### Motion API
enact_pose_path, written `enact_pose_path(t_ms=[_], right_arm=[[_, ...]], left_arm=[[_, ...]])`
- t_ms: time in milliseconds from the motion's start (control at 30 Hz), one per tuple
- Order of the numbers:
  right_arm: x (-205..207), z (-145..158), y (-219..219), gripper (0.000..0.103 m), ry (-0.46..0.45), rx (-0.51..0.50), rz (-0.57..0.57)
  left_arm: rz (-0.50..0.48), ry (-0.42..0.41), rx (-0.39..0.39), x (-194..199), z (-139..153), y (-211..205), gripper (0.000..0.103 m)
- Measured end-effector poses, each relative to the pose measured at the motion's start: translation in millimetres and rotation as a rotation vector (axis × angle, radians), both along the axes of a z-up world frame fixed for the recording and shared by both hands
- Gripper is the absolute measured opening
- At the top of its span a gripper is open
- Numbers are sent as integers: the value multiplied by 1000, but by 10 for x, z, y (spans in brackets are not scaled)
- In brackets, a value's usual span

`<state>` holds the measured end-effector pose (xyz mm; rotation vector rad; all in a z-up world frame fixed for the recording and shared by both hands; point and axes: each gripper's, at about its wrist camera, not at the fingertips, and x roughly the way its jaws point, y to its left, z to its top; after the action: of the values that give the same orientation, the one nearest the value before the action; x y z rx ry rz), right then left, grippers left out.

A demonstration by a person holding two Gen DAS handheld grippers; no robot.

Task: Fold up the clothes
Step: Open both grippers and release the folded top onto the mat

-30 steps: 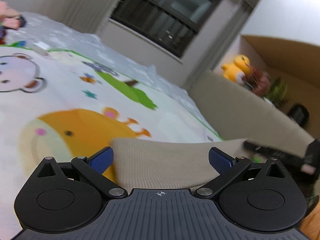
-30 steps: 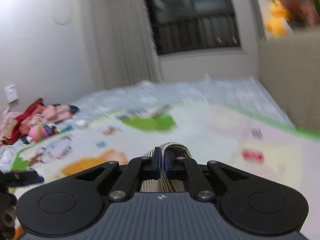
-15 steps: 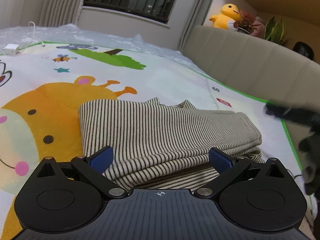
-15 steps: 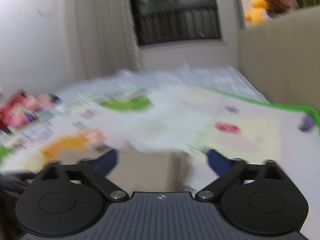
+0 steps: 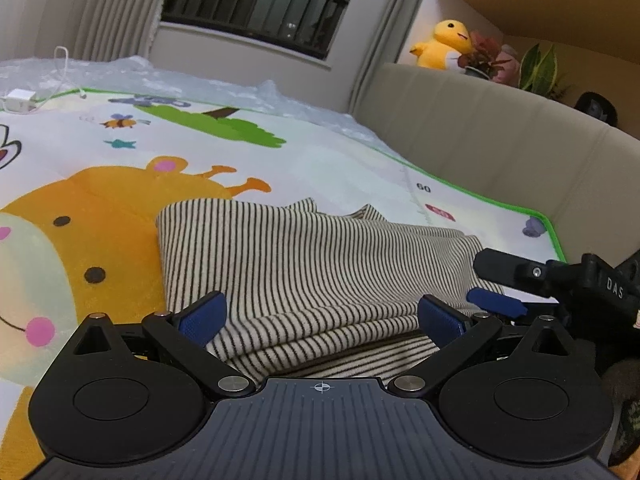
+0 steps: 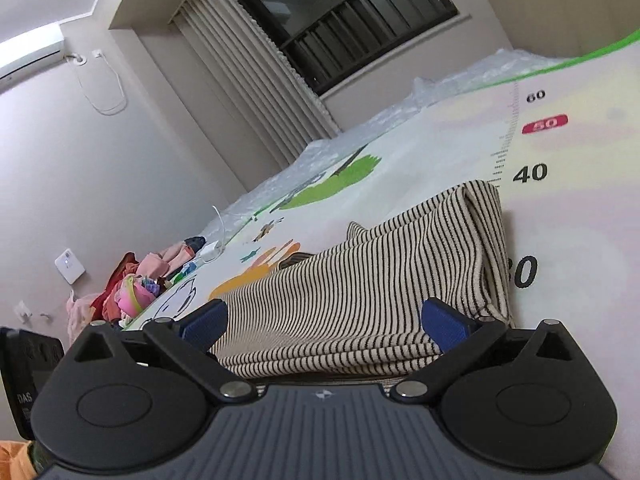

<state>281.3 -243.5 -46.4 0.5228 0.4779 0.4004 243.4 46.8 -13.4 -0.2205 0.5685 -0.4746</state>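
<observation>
A pile of clothes [image 6: 132, 284] in pinks and reds lies heaped against the wall at the far left of the room, beyond the edge of a cartoon play mat [image 5: 100, 208] printed with an orange giraffe. A white charger [image 5: 18, 101] with its cord sits near the mat's far left border.

On the mat, a striped shirt [image 5: 304, 264] lies folded into a flat, layered rectangle, its near edge showing several stacked folds and its far edge two small peaks of fabric.

The left gripper [image 5: 320, 320] hovers low and level at the shirt's near edge, pointing across the mat toward the window [image 5: 256, 4]. Its blue-padded fingers [image 5: 202, 318] are spread wide on either side of the cloth, grasping nothing; the folded layers lie between and just under them.

To its right, the right gripper [image 6: 324, 322] is held close beside it, rolled sideways so that the mat tilts in its view. Its fingers [image 6: 444, 324] are likewise spread apart and released, with the shirt's near edge lying between them; whether the pads touch the fabric cannot be told. From the left camera, one blue fingertip and the black body of this gripper [image 5: 496, 304] reach in at the shirt's right corner.

Farther right, a beige sofa [image 5: 480, 136] borders the mat's green edge, with a yellow plush toy [image 5: 440, 46] and potted plants [image 5: 516, 64] on the ledge behind.
</observation>
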Motion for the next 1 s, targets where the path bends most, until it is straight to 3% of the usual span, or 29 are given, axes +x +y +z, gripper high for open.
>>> enact_pose_path(t_ms=[267,567,733,1000], right_arm=[[33,74,103,103,-5,-8,-7],[23,120,211,103,15,-92,-7],[25,107,169,103,15,-57,-1],[24,119,217,103,13,-97,1]], left_arm=[[-3,-3,-68,-12,-19,93,103],[-13,-19,42,-51,0,-55,103],[-22,-21,96,-62,-3,-115,103],[-32,-11,159,-49,-10,-191,103]])
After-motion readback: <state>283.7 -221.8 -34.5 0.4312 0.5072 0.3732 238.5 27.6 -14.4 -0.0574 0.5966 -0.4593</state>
